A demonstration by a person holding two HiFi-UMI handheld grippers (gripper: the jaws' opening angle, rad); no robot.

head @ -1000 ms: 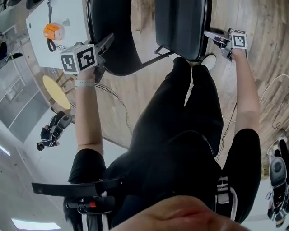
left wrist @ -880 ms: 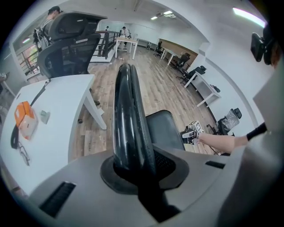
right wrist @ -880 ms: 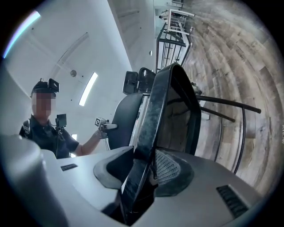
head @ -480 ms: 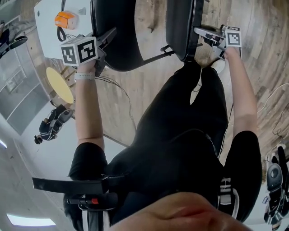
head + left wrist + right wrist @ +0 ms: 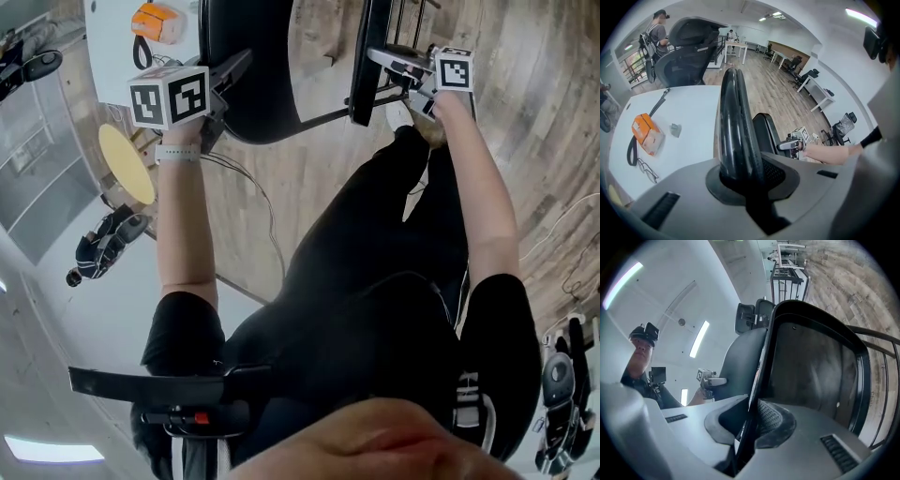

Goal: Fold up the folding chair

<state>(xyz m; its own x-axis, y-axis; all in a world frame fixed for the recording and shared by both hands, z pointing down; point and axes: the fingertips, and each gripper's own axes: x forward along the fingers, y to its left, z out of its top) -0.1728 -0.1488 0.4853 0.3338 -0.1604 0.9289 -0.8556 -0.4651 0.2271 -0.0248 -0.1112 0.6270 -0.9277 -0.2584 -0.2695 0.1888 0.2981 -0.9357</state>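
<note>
The black folding chair stands in front of me on the wooden floor. My left gripper [image 5: 228, 77] is shut on the top edge of the backrest [image 5: 248, 66], whose black rim [image 5: 736, 122] runs upright between the pads. My right gripper [image 5: 380, 56] has the front edge of the seat [image 5: 364, 58] between its closing jaws, and the pads press on that thin edge [image 5: 753, 394]. The seat is tipped up nearly edge-on and close to the backrest. Its underside [image 5: 811, 371] fills the right gripper view. Each gripper shows in the other's view: right [image 5: 796, 142], left [image 5: 711, 379].
A white table [image 5: 689, 117] beside the chair holds an orange pouch [image 5: 647, 136], its strap and a pair of glasses [image 5: 647, 171]. An office chair [image 5: 686, 51] and a person with a backpack [image 5: 654, 37] are beyond it. A yellow round stool [image 5: 127, 164] stands at the left.
The right gripper has swung the seat's front edge up and toward the backrest, so the seat went from flat to nearly edge-on. The left gripper drifted a little with the backrest.
</note>
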